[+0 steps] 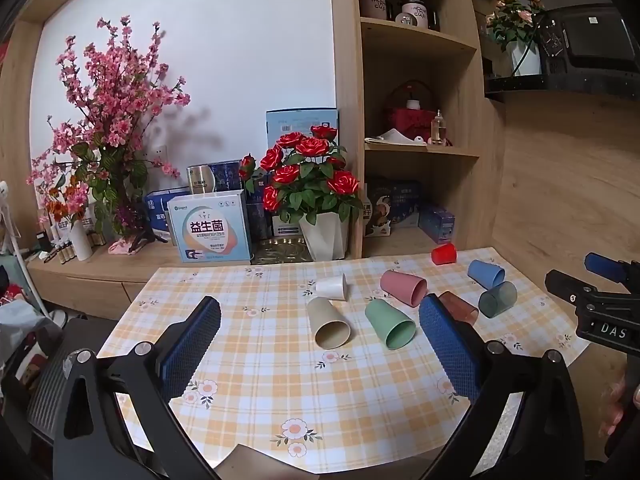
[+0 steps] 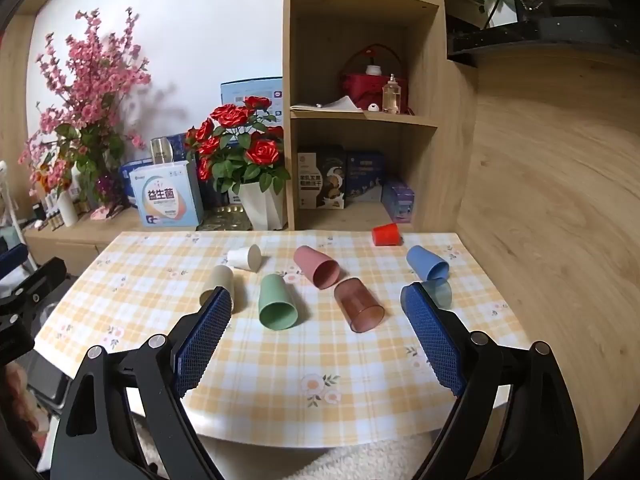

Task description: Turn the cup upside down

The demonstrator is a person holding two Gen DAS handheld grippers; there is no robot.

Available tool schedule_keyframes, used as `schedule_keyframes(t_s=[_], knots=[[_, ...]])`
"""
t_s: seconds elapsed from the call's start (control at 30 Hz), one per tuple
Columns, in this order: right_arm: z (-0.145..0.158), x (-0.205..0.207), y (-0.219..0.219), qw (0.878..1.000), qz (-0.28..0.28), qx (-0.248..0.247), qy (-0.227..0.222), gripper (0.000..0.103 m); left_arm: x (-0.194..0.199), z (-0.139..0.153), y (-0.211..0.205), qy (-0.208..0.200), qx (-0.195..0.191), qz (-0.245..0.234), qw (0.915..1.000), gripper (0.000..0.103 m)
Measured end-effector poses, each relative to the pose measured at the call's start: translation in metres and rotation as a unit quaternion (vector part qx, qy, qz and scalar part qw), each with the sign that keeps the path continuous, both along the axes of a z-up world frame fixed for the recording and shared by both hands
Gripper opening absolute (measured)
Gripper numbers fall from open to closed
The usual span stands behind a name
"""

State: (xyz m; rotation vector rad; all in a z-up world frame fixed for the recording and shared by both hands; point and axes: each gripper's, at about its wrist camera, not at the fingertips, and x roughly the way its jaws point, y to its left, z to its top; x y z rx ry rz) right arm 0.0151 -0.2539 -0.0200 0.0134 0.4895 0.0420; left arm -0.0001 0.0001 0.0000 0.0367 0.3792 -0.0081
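Several cups lie on their sides on the checked tablecloth (image 1: 260,380): beige (image 1: 329,323), green (image 1: 390,324), white (image 1: 332,287), pink (image 1: 403,288), clear brown (image 1: 460,307), grey-green (image 1: 498,299), blue (image 1: 486,274). A red cup (image 1: 444,254) stands upside down at the back. In the right wrist view they show as beige (image 2: 218,282), green (image 2: 277,302), white (image 2: 245,258), pink (image 2: 317,267), brown (image 2: 358,306), grey-green (image 2: 438,292), blue (image 2: 427,263), red (image 2: 386,235). My left gripper (image 1: 320,316) is open and empty above the table's near side. My right gripper (image 2: 316,300) is open and empty.
A white pot of red roses (image 1: 316,184), boxes (image 1: 210,228) and a pink blossom arrangement (image 1: 108,132) stand on the sideboard behind the table. A wooden shelf unit (image 1: 416,152) rises at the back right. The right gripper's body (image 1: 600,312) shows at the right edge.
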Motion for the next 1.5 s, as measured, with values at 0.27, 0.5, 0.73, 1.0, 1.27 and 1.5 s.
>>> schedule_keyframes(t_s=[0.27, 0.5, 0.73, 1.0, 1.27, 1.5], knots=[[0.000, 0.000, 0.000, 1.000, -0.001, 0.002, -0.002, 0.085, 0.000, 0.000, 0.000, -0.001, 0.002, -0.001, 1.0000, 0.097], [0.000, 0.002, -0.003, 1.000, -0.002, 0.006, -0.004, 0.085, -0.002, 0.006, -0.006, -0.003, 0.004, -0.002, 1.0000, 0.097], [0.002, 0.001, -0.005, 1.000, -0.007, 0.009, -0.004, 0.085, -0.003, 0.005, -0.004, -0.006, 0.006, -0.002, 1.0000, 0.097], [-0.001, -0.004, 0.000, 1.000, -0.011, 0.013, -0.006, 0.085, -0.005, 0.005, -0.003, -0.014, 0.007, 0.000, 0.9999, 0.097], [-0.002, -0.005, 0.000, 1.000, -0.012, 0.014, -0.007, 0.085, -0.007, 0.004, -0.003, -0.016, 0.008, -0.001, 0.9998, 0.097], [-0.001, -0.006, 0.000, 1.000, -0.012, 0.014, -0.007, 0.085, -0.007, 0.004, -0.004, -0.017, 0.008, -0.001, 0.9998, 0.097]])
